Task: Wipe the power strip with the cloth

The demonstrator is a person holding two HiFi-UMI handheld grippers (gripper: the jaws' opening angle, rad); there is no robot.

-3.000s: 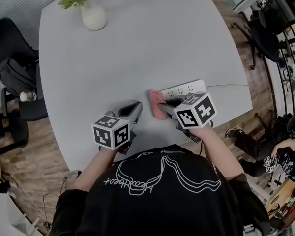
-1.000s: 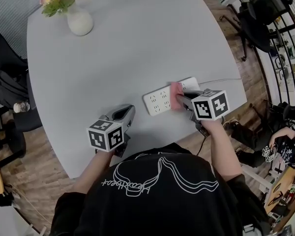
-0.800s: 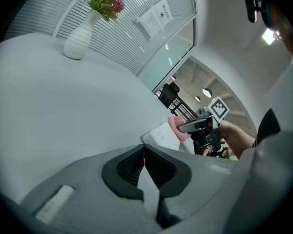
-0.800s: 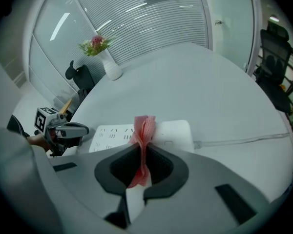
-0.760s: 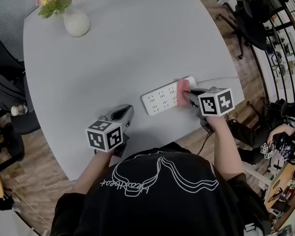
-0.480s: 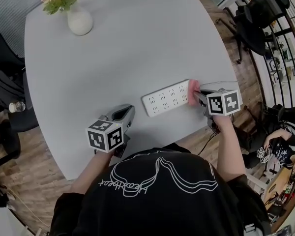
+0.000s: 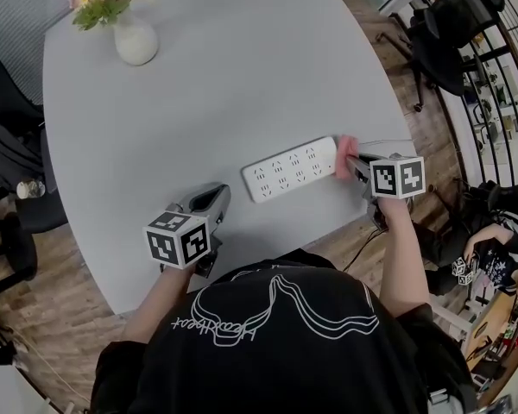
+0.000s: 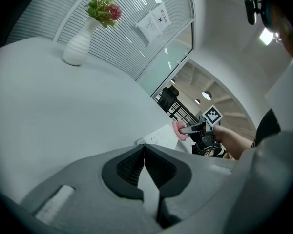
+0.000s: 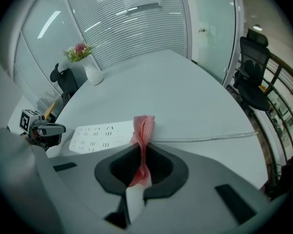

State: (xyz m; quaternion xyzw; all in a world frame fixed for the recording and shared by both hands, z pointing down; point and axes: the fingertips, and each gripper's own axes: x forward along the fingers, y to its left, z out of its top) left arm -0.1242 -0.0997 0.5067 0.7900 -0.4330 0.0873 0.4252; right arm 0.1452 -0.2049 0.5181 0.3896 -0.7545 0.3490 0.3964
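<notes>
A white power strip lies slantwise on the grey round table, near its front edge. My right gripper is shut on a pink cloth, which sits at the strip's right end where the white cord leaves. In the right gripper view the cloth stands pinched between the jaws, beside the strip. My left gripper rests shut with nothing in it, at the table's front left, apart from the strip.
A white vase of flowers stands at the table's far left. Black chairs stand on the wooden floor to the left. More black chairs and a railing are at the right. The cord trails off the table's right edge.
My right gripper has carried the pink cloth rightward along the power strip, from its left end to just past its right end. The left gripper has stayed in place.
</notes>
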